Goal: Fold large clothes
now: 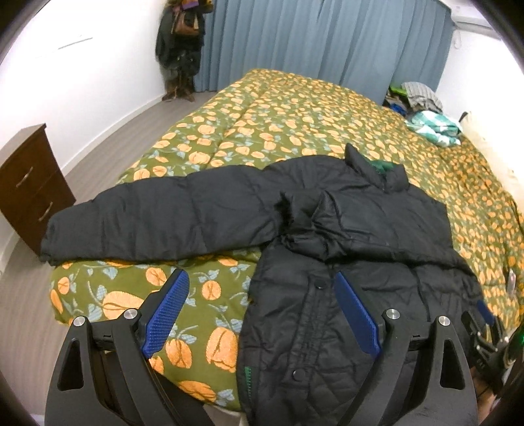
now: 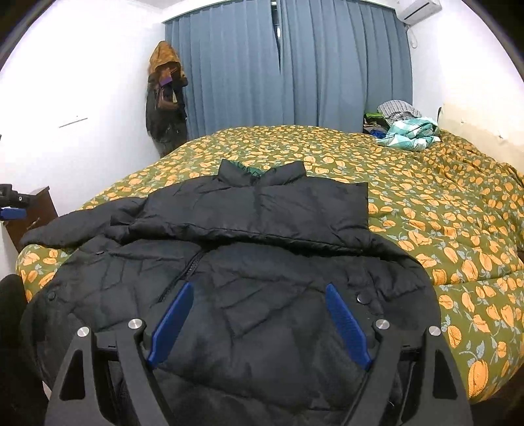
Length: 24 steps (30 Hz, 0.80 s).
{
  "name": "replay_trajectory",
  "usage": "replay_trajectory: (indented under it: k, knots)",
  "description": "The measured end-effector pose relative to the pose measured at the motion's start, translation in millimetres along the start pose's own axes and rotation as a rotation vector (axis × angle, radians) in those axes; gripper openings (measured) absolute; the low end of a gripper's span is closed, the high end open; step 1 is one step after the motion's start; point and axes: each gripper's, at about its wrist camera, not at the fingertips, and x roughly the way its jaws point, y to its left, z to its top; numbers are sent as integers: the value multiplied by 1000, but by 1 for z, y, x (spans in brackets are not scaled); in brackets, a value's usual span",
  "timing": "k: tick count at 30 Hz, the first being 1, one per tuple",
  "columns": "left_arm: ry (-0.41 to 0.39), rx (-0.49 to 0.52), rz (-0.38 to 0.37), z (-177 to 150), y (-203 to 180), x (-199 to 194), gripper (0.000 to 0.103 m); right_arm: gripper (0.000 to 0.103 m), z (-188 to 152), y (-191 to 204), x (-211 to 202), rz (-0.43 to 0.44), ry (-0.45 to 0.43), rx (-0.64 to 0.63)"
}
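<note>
A black puffer jacket (image 1: 344, 229) lies front-up on a bed (image 1: 278, 108) covered with an olive quilt printed with orange flowers. Its collar (image 2: 262, 177) points toward the far blue curtains (image 2: 294, 65) and its hem hangs toward the near edge of the bed. In the left wrist view, one sleeve (image 1: 147, 216) stretches straight out to the left across the quilt, its cuff reaching the bed's left edge near a dark wooden nightstand (image 1: 29, 183). The other sleeve (image 2: 262, 213) is folded across the chest, lying flat over the upper front below the collar. A zipper and round snap buttons (image 1: 317, 286) show on the lower front panel. The left tool (image 1: 262, 308) hovers above the near edge of the bed with its blue-padded fingers (image 1: 167, 311) spread wide; one finger stands over bare quilt, the other over the jacket's front, and nothing is between them. The right tool (image 2: 258, 318) hovers over the lower front of the jacket, its fingers (image 2: 347, 327) also spread wide and gripping nothing. A small part of the right tool shows at the right edge of the left wrist view. At the far right corner of the bed lies a crumpled teal and white cloth (image 2: 409, 132) beside a pile of other clothes (image 2: 396, 109). Dark coats hang in the far left corner (image 2: 165, 105) next to the curtains, and an air conditioner (image 2: 416, 8) is mounted high on the wall at the right.
</note>
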Motion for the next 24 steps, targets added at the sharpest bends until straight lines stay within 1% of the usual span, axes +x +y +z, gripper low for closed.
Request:
replay_trajectory:
  k: [4,7,9,12,16,17,20,22,23,24]
  knots:
    - [4,-5,7,0,3,0,91,85,-1,3,1,2,2,-10]
    - [22,-16,3,2,11,1,91,85,-1,4,1,0,2,-12]
    - [27,-52,-10,7,26,-2,91,85,0,4,0,-4,-5,-14]
    - [15,-129,9,16,62,-11,91,85,0,2,-4,-8,-15,-11]
    - [-19,-297,60,22,137,-27,92,85,0,-1,-3,-3,-11,6]
    - [-20,-358,65,21,160,-28,92,85,0,0,-3,-3,-12,5]
    - [17,-540,49,10,219,-21,92,85,1,3,-2,-2,-12,-9]
    - [31,-654,29,-2,250,-10,91,85,0,7,1,2,-2,-17]
    - [43,-699,19,-7,262,-3,90,85,-1,7,2,4,3,-18]
    - [64,-740,5,-12,273,7,88,85,-2,8,4,7,11,-21]
